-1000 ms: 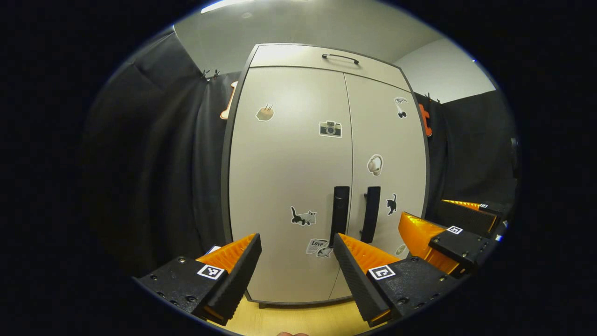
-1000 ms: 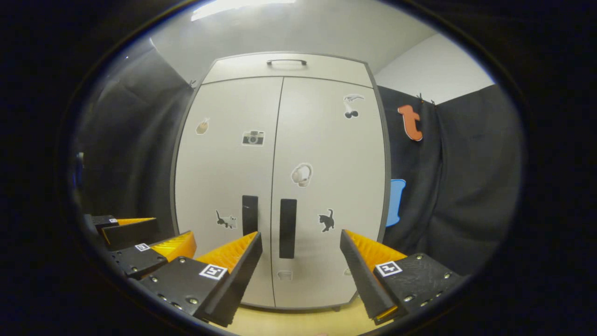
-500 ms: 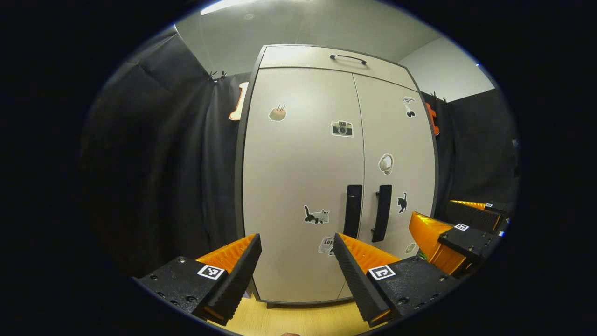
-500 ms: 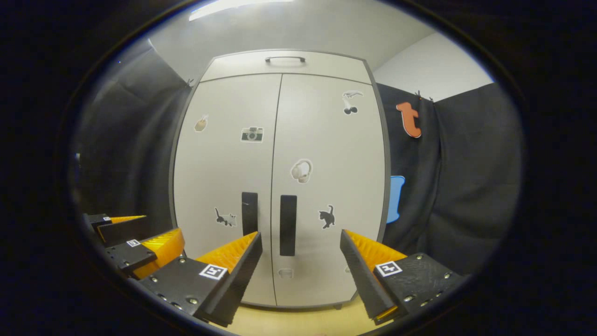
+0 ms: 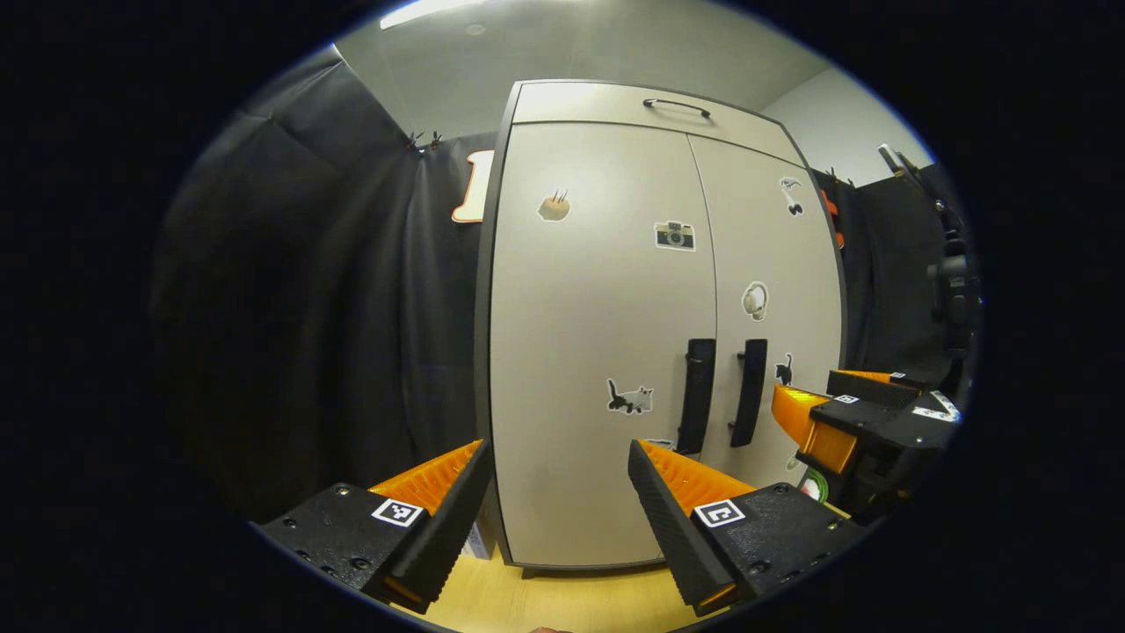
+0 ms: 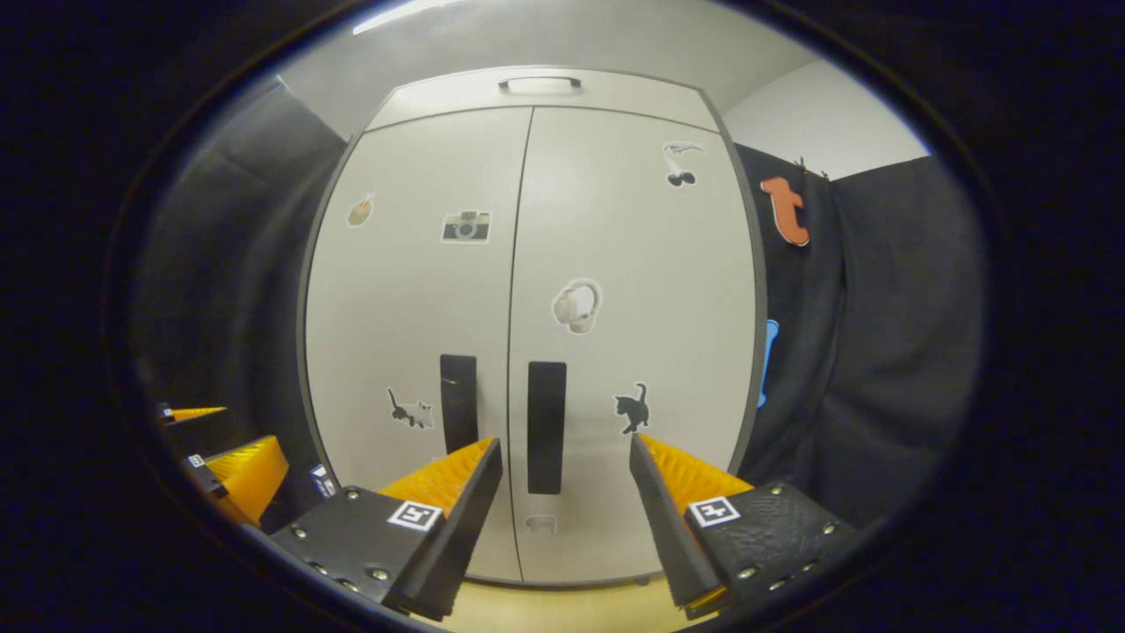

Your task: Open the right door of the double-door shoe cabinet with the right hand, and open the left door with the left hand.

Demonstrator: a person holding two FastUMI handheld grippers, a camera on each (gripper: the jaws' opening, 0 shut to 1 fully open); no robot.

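Facing the shoe cabinet [image 6: 536, 290] head-on, we hold the right gripper [image 6: 562, 466] with jaws spread wide and nothing between them. Right door handle [image 6: 546, 426] sits straight ahead in the gap between our fingers, still apart from them, no contact. Right door [image 6: 633, 334] and left door [image 6: 413, 308] both closed, seam running down the middle. Left door handle [image 6: 458, 402] just past the tip of our left-hand finger in this view.

In the left gripper view, the left gripper [image 5: 560, 470] is also wide open and holds nothing. Cabinet lies ahead and a bit right of it, seen at an angle. Both handles [image 5: 699, 396] are beyond the right-hand finger, not touched. The other gripper [image 5: 844, 422] shows farther off to the right, near the cabinet's right edge. Stickers [image 6: 577, 306] dot both doors. Wooden floor [image 5: 562, 602] below the fingers.
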